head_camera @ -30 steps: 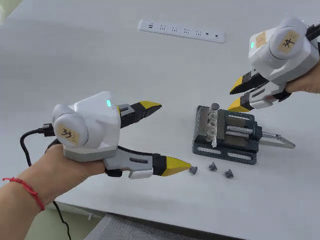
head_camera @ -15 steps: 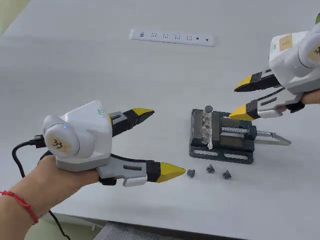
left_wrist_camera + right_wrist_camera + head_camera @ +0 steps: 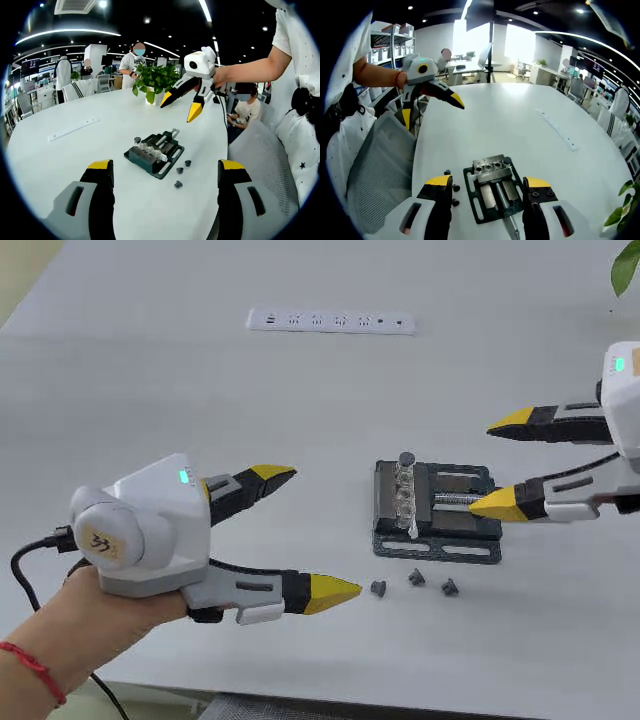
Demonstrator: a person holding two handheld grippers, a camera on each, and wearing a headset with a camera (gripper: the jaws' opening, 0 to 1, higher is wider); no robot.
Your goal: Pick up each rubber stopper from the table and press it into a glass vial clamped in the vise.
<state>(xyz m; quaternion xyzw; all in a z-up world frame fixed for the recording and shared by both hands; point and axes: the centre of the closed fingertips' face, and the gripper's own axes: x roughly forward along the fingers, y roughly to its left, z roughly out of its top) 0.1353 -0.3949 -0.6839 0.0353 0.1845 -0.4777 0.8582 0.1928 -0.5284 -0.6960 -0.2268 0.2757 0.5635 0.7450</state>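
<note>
Seemingly we had one vial [image 3: 407, 462] capped, three stoppers [image 3: 416, 578] waiting by the table's [image 3: 420, 660] near edge; left gripper [image 3: 322, 531] and right gripper [image 3: 483, 467] gaped empty.

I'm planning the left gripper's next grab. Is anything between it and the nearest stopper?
Nothing visible. Only bare table lies between the open left gripper and the nearest stopper. The vise stands farther back, off that line.

A vise [image 3: 437, 551] is set on the white surface [image 3: 150, 390], with three rubber stoppers [image 3: 417, 578] laid just beside it. A power strip [image 3: 330, 321] is seen well apart.
</note>
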